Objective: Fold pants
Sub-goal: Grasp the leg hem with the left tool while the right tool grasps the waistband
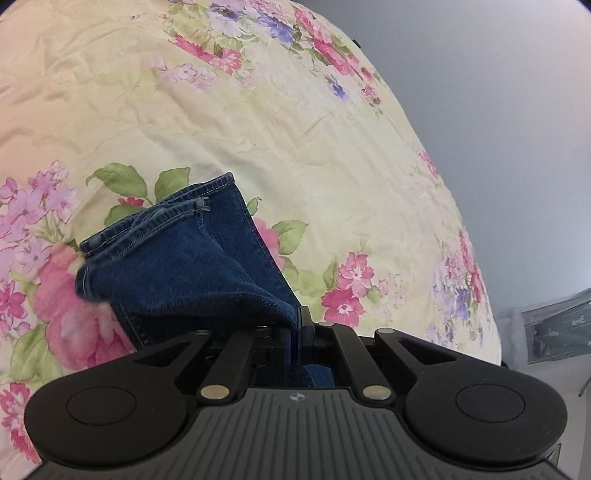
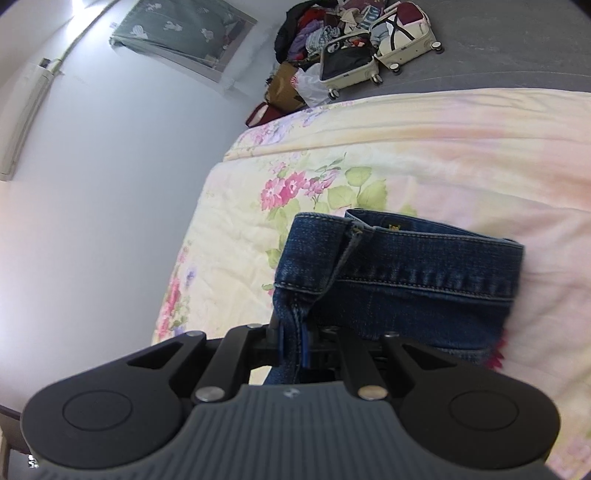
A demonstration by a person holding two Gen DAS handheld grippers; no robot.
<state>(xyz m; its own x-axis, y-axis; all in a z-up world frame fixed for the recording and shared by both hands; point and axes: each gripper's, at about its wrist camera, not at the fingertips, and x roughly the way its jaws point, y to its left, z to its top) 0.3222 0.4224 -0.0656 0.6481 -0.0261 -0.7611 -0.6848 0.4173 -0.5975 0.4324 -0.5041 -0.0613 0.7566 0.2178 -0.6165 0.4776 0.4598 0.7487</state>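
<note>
Dark blue denim pants (image 1: 177,266) hang from my left gripper (image 1: 300,332), which is shut on a fold of the denim, above a floral bedsheet (image 1: 258,129). In the right wrist view the pants' waistband (image 2: 424,254) with a belt loop stretches to the right. My right gripper (image 2: 291,343) is shut on the denim edge near the waistband. Both grips hold the cloth lifted off the bed (image 2: 443,147). The rest of the pants is hidden below the grippers.
The bed's far edge meets a pale wall (image 1: 498,110). On the grey floor beyond the bed lie open suitcases (image 2: 369,55) and a pile of clothes and bags (image 2: 306,33). A curtained window (image 2: 184,33) is on the wall.
</note>
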